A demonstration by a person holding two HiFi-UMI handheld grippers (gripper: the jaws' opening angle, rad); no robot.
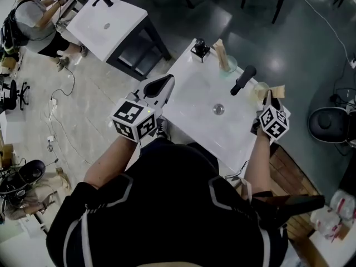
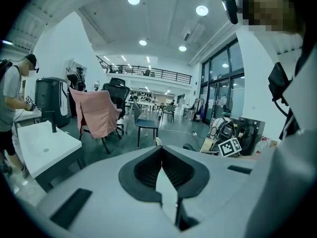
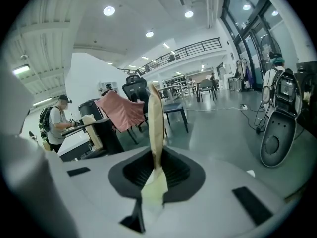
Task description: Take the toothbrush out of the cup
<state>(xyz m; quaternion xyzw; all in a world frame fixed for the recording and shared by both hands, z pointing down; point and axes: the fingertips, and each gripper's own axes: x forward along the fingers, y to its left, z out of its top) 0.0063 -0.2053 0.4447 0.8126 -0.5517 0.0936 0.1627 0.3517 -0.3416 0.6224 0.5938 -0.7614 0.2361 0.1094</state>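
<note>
A pale wooden toothbrush stands up out of a clear cup at the right edge of the white basin top. My right gripper is at that cup. In the right gripper view its jaws are shut on the toothbrush's flat handle, which rises upright between the dark pads. My left gripper hovers over the basin's left edge, shut with nothing in it. The cup itself is hidden in the right gripper view.
A black faucet and a drain sit in the basin. A second cup with a wooden toothbrush stands at the far edge beside a small black object. Another white table and a person are at upper left.
</note>
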